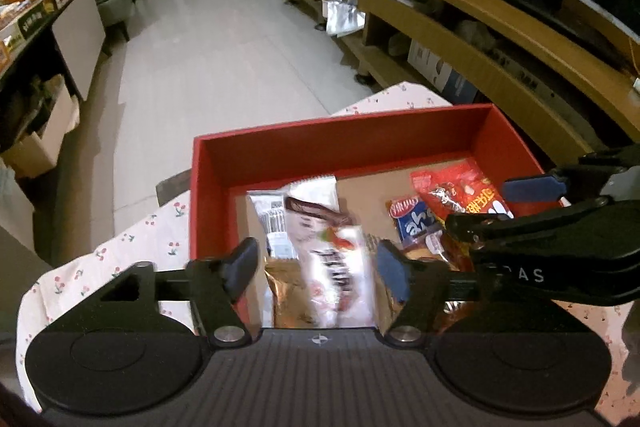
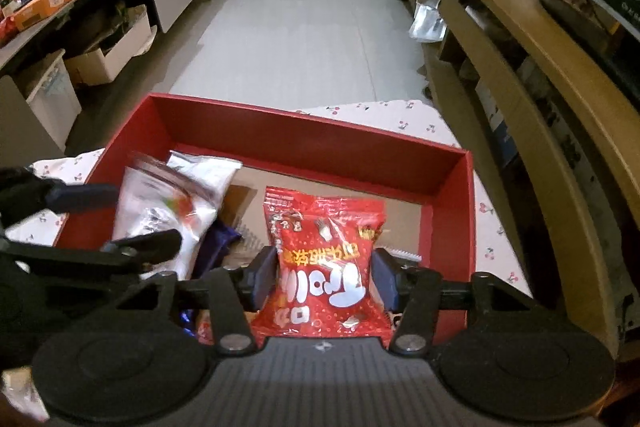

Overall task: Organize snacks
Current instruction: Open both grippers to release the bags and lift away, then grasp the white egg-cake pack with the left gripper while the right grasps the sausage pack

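Both claws hang over the red box point(image 2: 312, 135): right claw point(image 2: 324, 279) pinches the red packet point(image 2: 324, 259), left claw point(image 1: 316, 267) looks released around the blurry white packet point(image 1: 336, 267), probably dropping it in.

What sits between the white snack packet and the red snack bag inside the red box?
In the left wrist view, bare cardboard floor separates the white snack packet from the red snack bag in the red box, with a blue packet nearer.

The white packet point(image 1: 336, 267) is motion-blurred, its print unreadable. The red bag point(image 2: 324, 267) hides the box point(image 2: 304, 131) floor beneath it. The right gripper point(image 1: 532, 203) covers that bag's lower half.
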Tool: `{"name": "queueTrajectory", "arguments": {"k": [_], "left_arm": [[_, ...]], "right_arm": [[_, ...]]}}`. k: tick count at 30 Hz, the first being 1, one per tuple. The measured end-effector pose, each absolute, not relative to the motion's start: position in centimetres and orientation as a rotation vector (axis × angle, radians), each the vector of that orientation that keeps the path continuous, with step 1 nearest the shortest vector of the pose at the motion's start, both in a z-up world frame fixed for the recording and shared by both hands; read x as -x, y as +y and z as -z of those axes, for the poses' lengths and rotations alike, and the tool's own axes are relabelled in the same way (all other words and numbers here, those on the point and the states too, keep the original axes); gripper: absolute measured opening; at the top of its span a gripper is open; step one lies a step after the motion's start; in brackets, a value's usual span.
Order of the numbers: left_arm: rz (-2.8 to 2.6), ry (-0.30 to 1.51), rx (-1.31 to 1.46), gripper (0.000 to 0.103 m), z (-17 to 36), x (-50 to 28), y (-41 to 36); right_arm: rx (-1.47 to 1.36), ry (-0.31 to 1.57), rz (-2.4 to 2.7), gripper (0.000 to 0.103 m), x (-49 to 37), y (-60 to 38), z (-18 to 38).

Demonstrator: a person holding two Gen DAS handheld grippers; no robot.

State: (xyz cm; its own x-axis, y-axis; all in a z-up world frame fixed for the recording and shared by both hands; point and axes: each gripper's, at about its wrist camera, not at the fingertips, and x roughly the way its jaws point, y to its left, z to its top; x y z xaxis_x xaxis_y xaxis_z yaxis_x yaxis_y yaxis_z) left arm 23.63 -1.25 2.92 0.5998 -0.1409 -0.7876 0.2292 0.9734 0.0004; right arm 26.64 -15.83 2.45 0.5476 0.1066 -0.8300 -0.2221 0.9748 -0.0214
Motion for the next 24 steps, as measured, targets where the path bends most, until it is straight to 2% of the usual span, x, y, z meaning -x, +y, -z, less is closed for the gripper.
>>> {"name": "queueTrajectory", "arguments": {"k": [12, 19, 24], "left_arm": [[0.213, 0.88, -0.103, 0.081, -4.5, -19.7, 1.2], [0.112, 0.906, -0.01, 0.085, -4.7, -15.3, 6.3], [0.017, 0.959, 0.063, 0.086, -3.6, -12.8, 10.1]], "right_arm": [[0.148, 0.919, -0.272, 0.08, -23.3, -14.3, -4.4], [0.209, 0.904, -0.381, 0.084, -18.2, -10.7, -5.1], [0.249, 0.952, -0.486, 0.086, -14.1, -8.0, -3.6]]}}
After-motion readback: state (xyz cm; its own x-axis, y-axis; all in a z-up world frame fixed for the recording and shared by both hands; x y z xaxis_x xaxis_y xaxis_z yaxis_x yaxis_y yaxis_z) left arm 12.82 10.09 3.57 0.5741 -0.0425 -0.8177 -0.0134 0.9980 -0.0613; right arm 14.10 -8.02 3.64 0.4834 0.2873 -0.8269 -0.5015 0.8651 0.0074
